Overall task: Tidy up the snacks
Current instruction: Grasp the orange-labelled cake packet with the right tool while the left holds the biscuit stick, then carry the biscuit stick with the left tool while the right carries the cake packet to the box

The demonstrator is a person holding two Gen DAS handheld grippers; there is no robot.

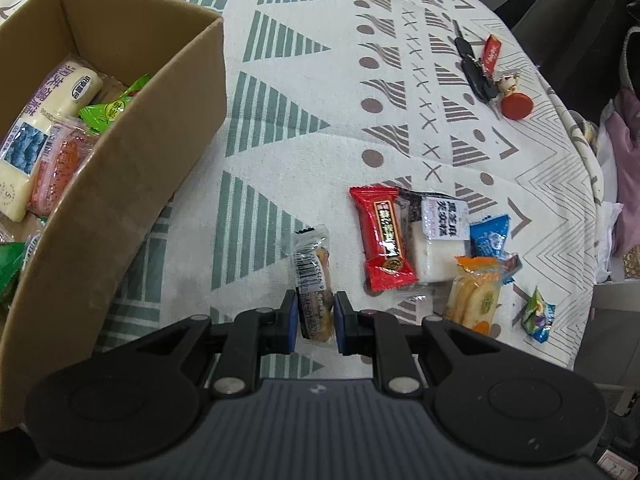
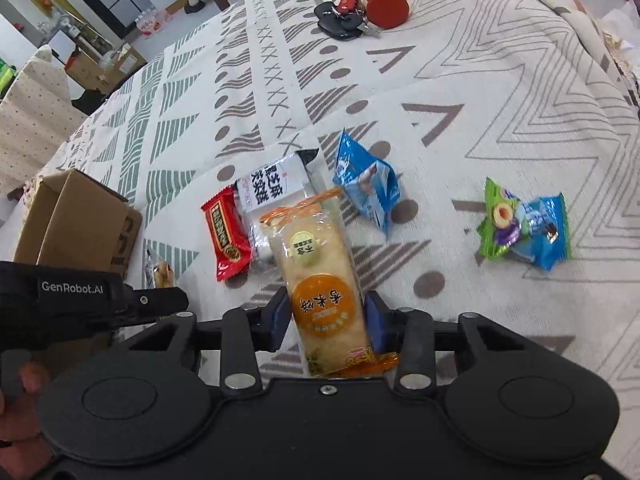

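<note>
My left gripper (image 1: 316, 306) is shut on a small clear-wrapped biscuit stick with a barcode (image 1: 312, 276), just right of the open cardboard box (image 1: 132, 184). The box holds several wrapped snacks, among them a long white cake pack (image 1: 44, 128). My right gripper (image 2: 326, 314) is shut on an orange-labelled rice cracker pack (image 2: 320, 276), with a blue pad against each side. Beside that pack on the cloth lie a red packet (image 2: 226, 236), a white sesame cake pack (image 2: 276, 186) and a blue packet (image 2: 366, 184). The left gripper's body (image 2: 100, 300) shows at the left of the right wrist view.
A green and blue candy (image 2: 524, 224) lies alone to the right. A key bunch (image 2: 344, 20) with a red disc tag (image 2: 388, 8) sits at the far side of the patterned tablecloth (image 2: 500, 92). The table edge curves away on the right (image 1: 588, 160).
</note>
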